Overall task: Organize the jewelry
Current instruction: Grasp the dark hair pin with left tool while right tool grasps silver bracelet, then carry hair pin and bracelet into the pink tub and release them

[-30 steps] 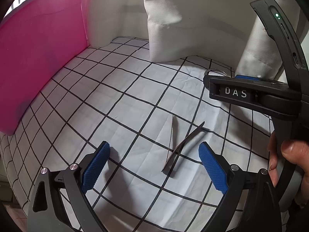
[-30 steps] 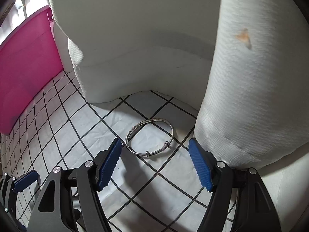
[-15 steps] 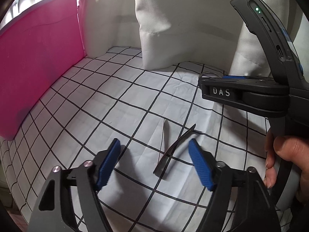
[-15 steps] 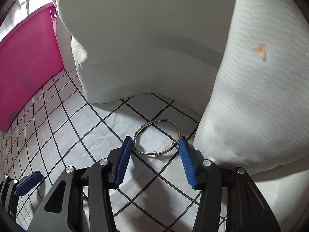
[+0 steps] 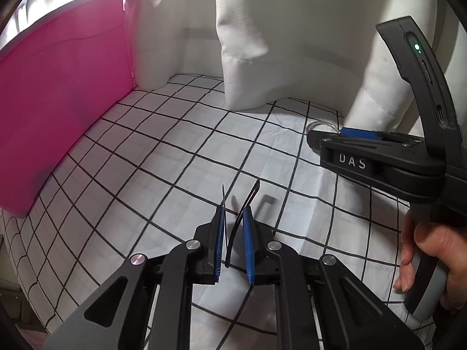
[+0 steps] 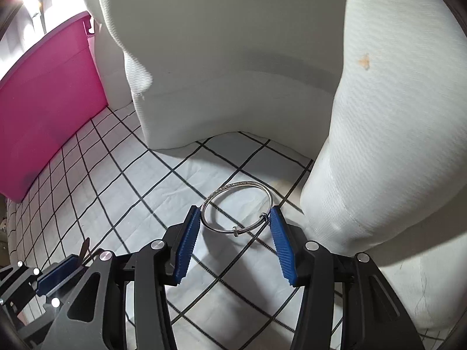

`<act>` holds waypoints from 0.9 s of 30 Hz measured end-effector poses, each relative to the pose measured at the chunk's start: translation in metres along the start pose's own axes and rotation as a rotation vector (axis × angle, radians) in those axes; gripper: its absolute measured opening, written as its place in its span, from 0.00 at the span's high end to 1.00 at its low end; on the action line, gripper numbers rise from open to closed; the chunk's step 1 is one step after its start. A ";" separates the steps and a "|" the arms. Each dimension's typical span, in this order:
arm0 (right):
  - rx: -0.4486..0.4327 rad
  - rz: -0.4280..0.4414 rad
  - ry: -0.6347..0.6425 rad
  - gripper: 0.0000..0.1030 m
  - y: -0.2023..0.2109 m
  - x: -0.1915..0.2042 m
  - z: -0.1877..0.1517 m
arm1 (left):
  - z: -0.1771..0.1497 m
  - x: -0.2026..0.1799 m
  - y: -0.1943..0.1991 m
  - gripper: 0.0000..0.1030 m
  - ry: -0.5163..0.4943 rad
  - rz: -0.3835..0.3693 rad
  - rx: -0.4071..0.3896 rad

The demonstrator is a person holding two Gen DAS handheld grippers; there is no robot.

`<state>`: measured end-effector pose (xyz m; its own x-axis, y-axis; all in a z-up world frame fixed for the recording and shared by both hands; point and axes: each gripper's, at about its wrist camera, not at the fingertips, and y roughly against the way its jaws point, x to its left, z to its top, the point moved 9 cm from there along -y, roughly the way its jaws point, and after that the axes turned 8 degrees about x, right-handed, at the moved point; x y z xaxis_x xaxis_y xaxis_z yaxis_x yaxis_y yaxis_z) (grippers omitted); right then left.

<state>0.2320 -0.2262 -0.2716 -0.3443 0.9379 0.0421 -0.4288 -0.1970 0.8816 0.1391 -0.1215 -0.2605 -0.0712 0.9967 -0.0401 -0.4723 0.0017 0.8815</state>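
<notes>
- The checked sheet [image 5: 163,145], white with a black grid, is covering the surface under both tools; whether a desk or a bed is lying beneath it cannot be told.
- White pillows [image 6: 239,67] are standing along the far edge, and a pink bin [image 5: 58,99] is standing at the left side of the sheet.
- The right hand-held gripper [image 6: 236,218] is pointing steeply down with its blue pads pinching a silver bangle [image 6: 237,204] across its width. The bangle is touching both pads and sitting just beside the right pillow; whether its far edge is resting on the sheet cannot be told.
- The person's hand [image 5: 432,259] is gripping the handle of that tool.
- The left hand-held gripper [image 5: 233,233] is pressed together on a dark hair clip [image 5: 243,210]. One prong is lying against each pad, and the tips are sticking out ahead of the pads, above the sheet.
- Step in hand, as judged: both pieces are being gripped for pick-up, and neither is yet stored.
- Next move, as judged: lifting both tools straight up while holding pad pressure steady, then carrying the pieces toward a container, possibly the pink bin. The thin bangle is likely to slip or tilt if the grip slackens.
</notes>
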 end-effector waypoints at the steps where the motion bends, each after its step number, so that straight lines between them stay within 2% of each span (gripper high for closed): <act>1: 0.003 0.004 0.001 0.54 0.002 0.003 -0.003 | 0.000 0.003 0.003 0.88 -0.002 -0.004 0.002; 10: 0.009 0.041 -0.044 0.54 0.029 0.032 -0.023 | 0.008 0.041 0.048 0.88 -0.011 -0.016 -0.032; 16: -0.007 0.048 -0.070 0.54 0.056 0.055 -0.024 | 0.018 0.071 0.082 0.88 -0.029 -0.025 -0.064; 27: -0.067 -0.005 -0.102 0.54 0.109 0.099 0.001 | 0.046 0.120 0.143 0.87 -0.053 -0.076 -0.132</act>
<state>0.1519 -0.1550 -0.1709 -0.2561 0.9626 0.0883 -0.4866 -0.2073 0.8487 0.1033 0.0019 -0.1181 0.0136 0.9970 -0.0763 -0.5861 0.0698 0.8072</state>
